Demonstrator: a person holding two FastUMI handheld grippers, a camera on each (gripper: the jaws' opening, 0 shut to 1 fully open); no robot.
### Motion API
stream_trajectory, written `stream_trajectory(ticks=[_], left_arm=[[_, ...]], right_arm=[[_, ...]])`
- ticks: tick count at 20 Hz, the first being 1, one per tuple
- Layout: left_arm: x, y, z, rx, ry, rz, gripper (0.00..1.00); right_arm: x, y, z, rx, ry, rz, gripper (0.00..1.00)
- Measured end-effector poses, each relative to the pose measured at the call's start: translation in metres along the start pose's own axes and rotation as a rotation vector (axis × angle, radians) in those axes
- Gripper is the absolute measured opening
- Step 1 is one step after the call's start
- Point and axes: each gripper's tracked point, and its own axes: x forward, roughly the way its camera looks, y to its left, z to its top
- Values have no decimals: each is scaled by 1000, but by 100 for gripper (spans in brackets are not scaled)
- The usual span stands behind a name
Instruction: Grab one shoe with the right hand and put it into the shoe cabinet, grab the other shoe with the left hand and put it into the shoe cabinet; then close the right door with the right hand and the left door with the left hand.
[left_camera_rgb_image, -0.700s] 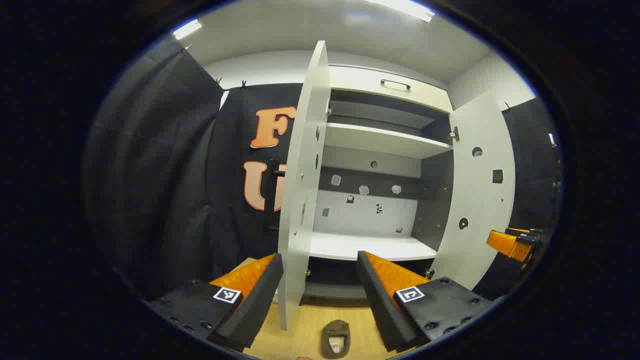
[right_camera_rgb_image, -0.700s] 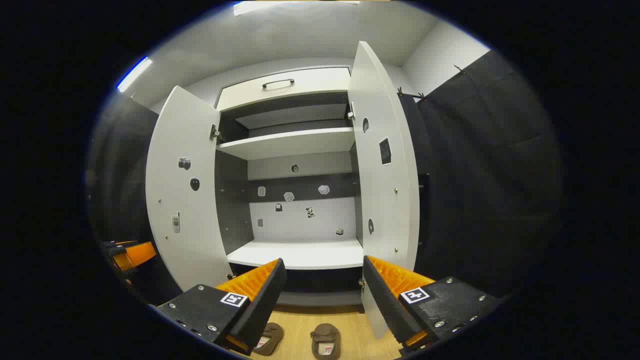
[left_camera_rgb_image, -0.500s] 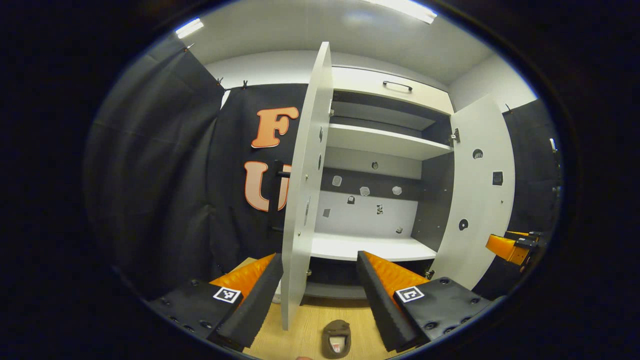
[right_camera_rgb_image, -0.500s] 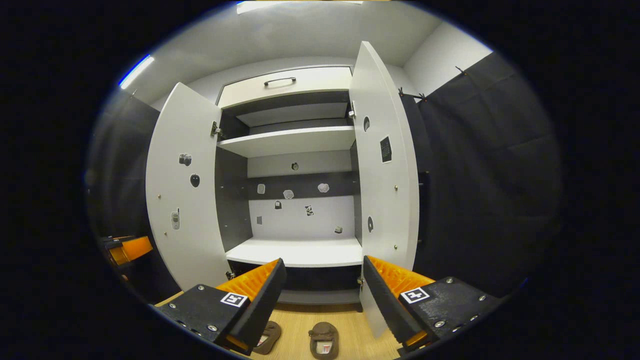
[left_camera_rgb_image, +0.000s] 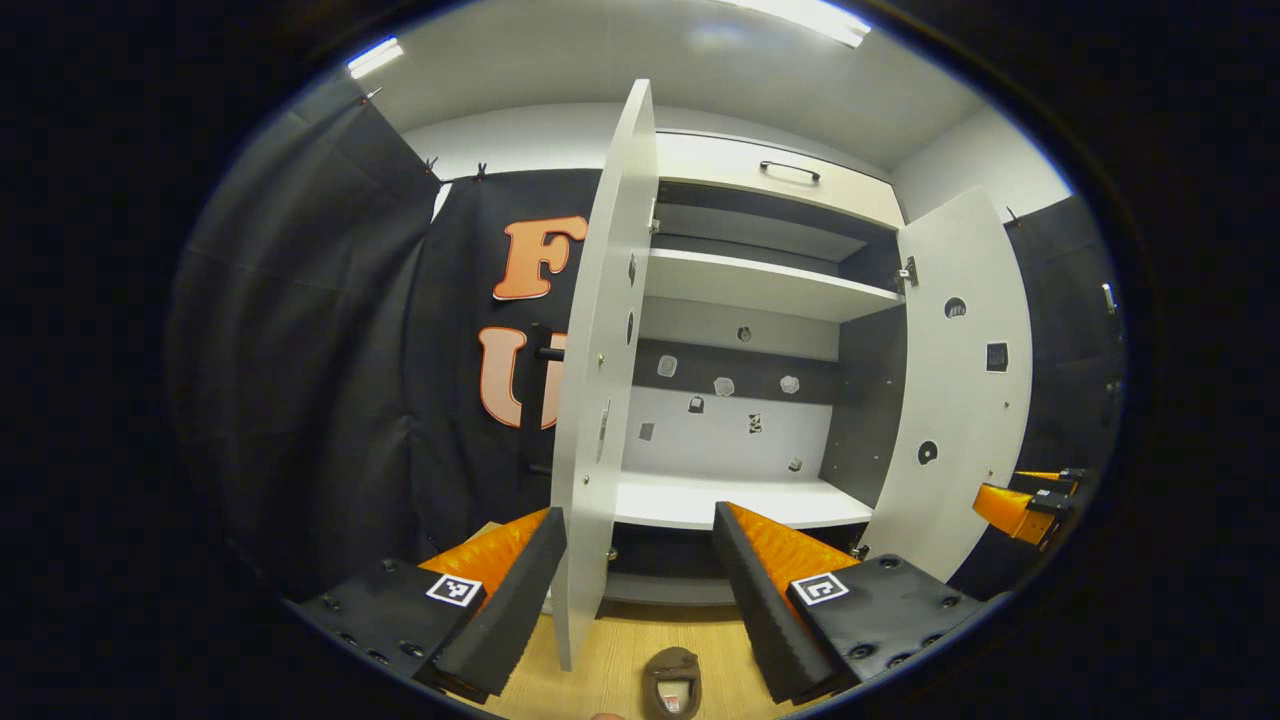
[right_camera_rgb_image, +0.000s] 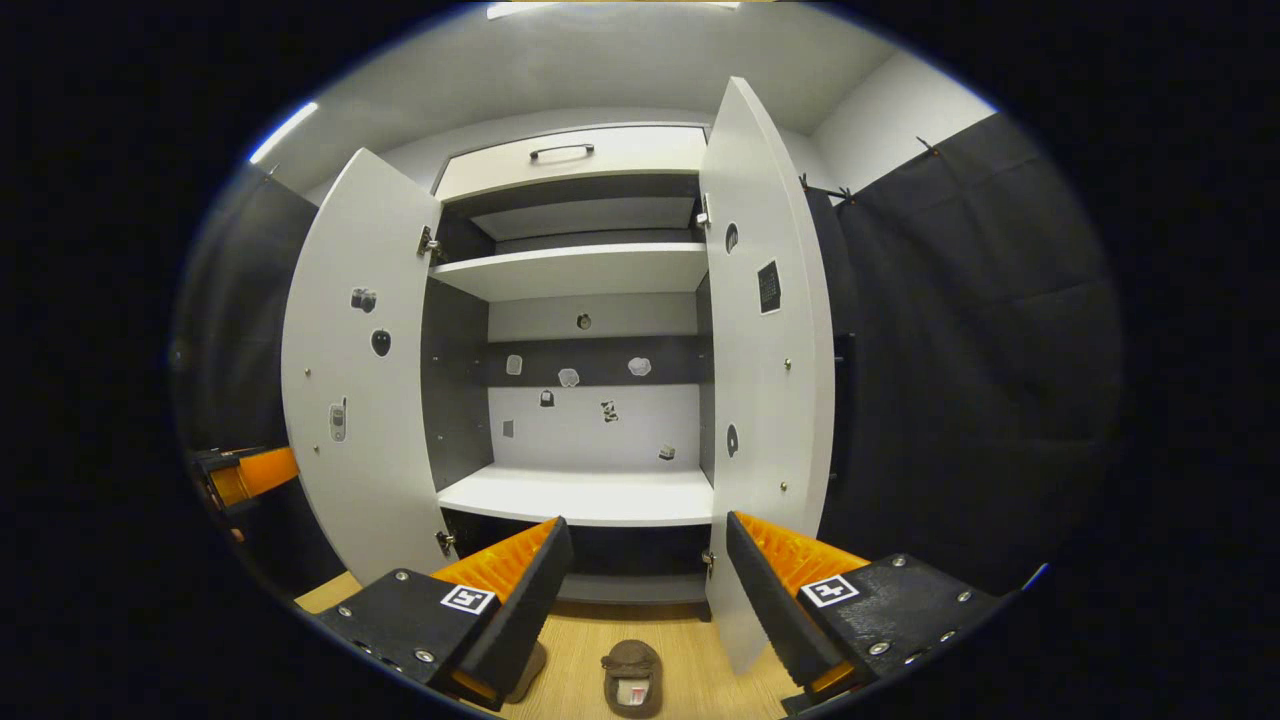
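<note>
The shoe cabinet (right_camera_rgb_image: 590, 330) stood against the back of the booth with both doors swung outward. In the right gripper view, the left door (right_camera_rgb_image: 350, 370) hung to the left of the opening and the right door (right_camera_rgb_image: 765, 370) to the right. Inside, an upper shelf (right_camera_rgb_image: 580, 270) sat above a lower shelf (right_camera_rgb_image: 585, 497), and a drawer front (right_camera_rgb_image: 570, 160) ran across the top. On the floor (right_camera_rgb_image: 690, 670) before the cabinet lay one shoe (right_camera_rgb_image: 630, 678), with the other shoe (right_camera_rgb_image: 525, 675) to its left, partly behind a finger of the right gripper (right_camera_rgb_image: 645, 590). The left gripper (right_camera_rgb_image: 245, 475) was beside the left door's outer edge.
</note>
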Motion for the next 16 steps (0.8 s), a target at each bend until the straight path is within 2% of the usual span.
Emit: stream_trajectory(ticks=[6, 7, 8, 16], left_arm=[[5, 1, -2, -1, 10, 0, 96], [6, 3, -4, -1, 12, 1, 99], [7, 3, -5, -1, 13, 3, 96], [11, 13, -10, 12, 25, 26, 96]], right_arm=[[23, 5, -64, -16, 109, 5, 95], [28, 5, -81, -23, 137, 5, 95], [33, 5, -98, -28, 169, 4, 95], [51, 4, -264, -6, 458, 3, 96]])
